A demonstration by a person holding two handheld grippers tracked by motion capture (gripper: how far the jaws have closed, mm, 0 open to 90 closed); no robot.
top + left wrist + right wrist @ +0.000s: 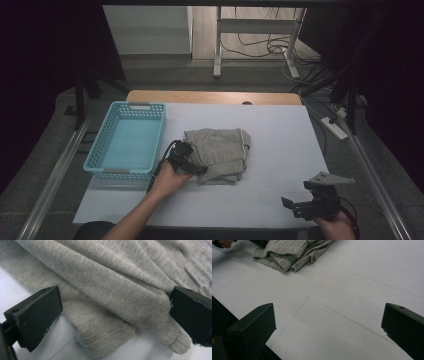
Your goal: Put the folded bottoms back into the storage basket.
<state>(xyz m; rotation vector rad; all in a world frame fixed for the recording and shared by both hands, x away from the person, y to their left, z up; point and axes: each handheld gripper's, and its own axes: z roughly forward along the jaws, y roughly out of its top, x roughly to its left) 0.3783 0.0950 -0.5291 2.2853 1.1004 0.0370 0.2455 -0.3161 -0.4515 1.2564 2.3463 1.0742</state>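
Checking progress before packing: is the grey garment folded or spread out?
Folded. The grey garment lies as a compact stack on the table, with layered edges showing in the right gripper view.

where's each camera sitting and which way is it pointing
High view: fixed above the person's side, looking forward and down on the white table; forearms, left gripper and right gripper enter from below.
Left gripper view: rides the left gripper, looking along its open jaws set either side of the folded grey garment.
Right gripper view: rides the right gripper, looking across the bare table past its open jaws.
Shared: the garment shows in all three views, at the top left of the right gripper view.
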